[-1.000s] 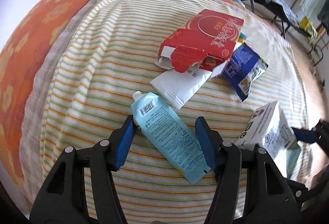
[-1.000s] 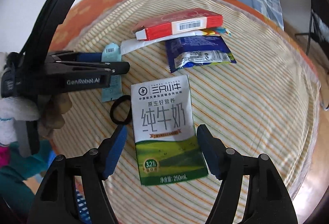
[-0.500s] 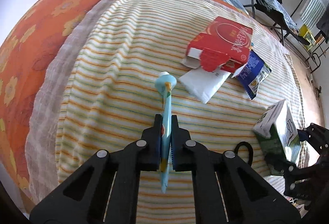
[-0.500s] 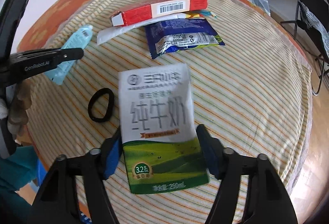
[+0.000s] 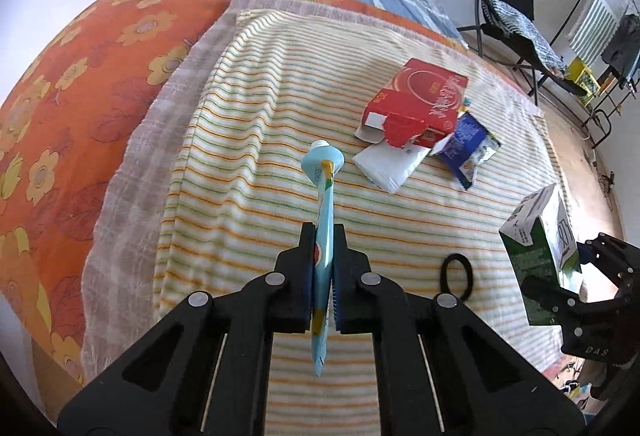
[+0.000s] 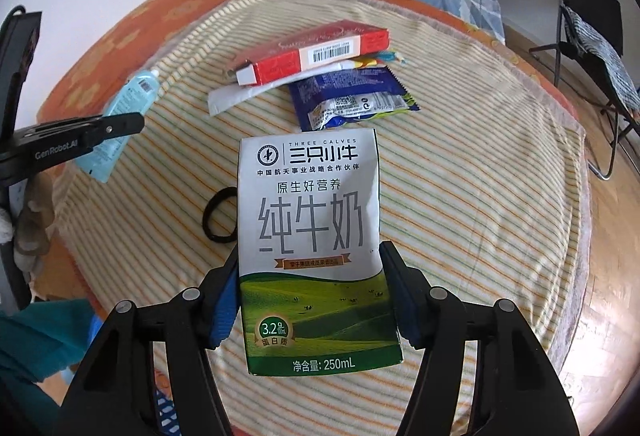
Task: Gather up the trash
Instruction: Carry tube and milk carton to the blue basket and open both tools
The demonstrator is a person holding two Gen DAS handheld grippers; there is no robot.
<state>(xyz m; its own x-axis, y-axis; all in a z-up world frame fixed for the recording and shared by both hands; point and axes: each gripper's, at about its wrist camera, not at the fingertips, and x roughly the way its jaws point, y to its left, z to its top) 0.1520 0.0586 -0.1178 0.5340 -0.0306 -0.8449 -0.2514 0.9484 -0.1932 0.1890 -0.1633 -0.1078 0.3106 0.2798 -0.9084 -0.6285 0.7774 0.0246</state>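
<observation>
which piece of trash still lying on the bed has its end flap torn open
The red box: its ragged end flap hangs open. It lies on top of the flat white packet and the blue wrapper.

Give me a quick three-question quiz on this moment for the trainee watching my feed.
1. True or false: the left claw is shut on the light blue tube.
2. What is the right claw holding? A) red box B) milk carton C) blue snack wrapper
3. Fill in: the black hair tie lies on the striped ____.

Key:
1. True; the tube is pinched edge-on between the claw's fingers.
2. B, the milk carton. The red box and blue snack wrapper lie on the striped blanket.
3. blanket
</observation>
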